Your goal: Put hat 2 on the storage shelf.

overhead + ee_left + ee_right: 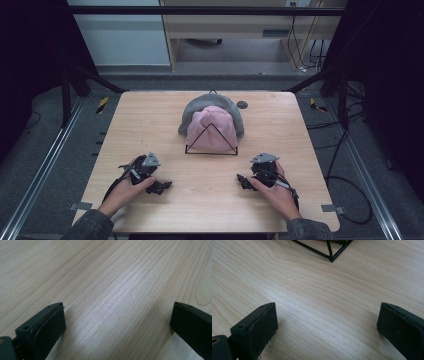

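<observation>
The left gripper (159, 187) and the right gripper (245, 182) rested low on the pale wooden table (150, 125), jaws spread wide, grasping nothing. Well ahead, at mid-table, a soft pink knitted beanie (212, 127) lay on a grey knitted beanie (190, 112), with a thin black wire pyramid frame (210, 145) standing at their near edge. The likely snag: a jaw reaching for the pink one could knock the light frame, or pinch both hats together and drag the grey one along.
</observation>
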